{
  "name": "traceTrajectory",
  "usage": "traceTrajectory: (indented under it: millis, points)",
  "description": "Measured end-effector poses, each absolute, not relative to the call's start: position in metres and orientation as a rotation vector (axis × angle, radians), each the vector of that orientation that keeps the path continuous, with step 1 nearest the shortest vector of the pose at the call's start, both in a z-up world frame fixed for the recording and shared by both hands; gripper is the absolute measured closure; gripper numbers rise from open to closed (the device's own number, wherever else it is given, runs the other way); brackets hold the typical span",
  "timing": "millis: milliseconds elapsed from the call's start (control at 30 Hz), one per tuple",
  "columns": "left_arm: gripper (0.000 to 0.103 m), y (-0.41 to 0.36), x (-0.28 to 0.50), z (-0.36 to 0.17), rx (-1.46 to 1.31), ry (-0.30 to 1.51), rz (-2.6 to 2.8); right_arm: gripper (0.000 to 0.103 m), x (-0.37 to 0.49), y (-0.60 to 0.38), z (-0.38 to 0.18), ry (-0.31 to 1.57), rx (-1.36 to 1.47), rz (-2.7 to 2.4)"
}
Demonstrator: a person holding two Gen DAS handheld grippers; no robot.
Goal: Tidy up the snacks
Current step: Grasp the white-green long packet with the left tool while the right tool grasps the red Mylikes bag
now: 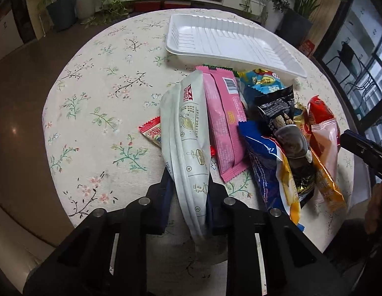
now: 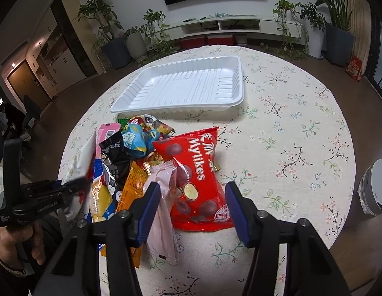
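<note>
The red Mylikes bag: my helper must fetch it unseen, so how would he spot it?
On the round floral-cloth table, a snack pile lies before the white plastic tray. The glossy red Mylikes bag lies at its right edge, showing brown chocolate balls.

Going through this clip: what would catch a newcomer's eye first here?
The jumbled heap of bright snack packets, with the red Mylikes bag between the open right gripper fingers. Beyond it sits an empty white ribbed plastic tray, while the left gripper clamps a pale green-white pouch.
</note>
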State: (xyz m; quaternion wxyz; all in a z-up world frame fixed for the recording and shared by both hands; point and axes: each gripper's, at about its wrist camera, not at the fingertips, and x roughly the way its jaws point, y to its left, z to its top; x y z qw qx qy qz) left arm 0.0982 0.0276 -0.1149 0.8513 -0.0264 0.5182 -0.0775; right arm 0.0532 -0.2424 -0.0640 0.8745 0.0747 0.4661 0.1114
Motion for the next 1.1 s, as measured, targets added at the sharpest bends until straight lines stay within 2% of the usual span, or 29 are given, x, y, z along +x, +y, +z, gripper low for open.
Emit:
traceTrajectory:
  millis: [67, 133, 1000, 1067, 1100]
  points:
    - [0.084, 0.032, 0.094, -0.114, -0.091, 1.088, -0.204, 0.051, 0.054, -0.242, -0.064, 0.979, 0.148, 0.234]
    - [0.092, 0.039, 0.089, -0.113, -0.152, 1.091, -0.260, 0.051, 0.056, -0.246, -0.065, 0.992, 0.164, 0.242]
    - [0.092, 0.067, 0.076, -0.115, -0.336, 1.054, -0.400, 0.051, 0.094, -0.236, -0.090, 1.108, 0.120, 0.254]
    - [0.092, 0.068, 0.075, -0.114, -0.338, 1.050, -0.399, 0.053, 0.094, -0.235, -0.092, 1.107, 0.108, 0.254]
    - [0.092, 0.069, 0.075, -0.114, -0.341, 1.049, -0.398, 0.059, 0.094, -0.235, -0.093, 1.106, 0.106, 0.256]
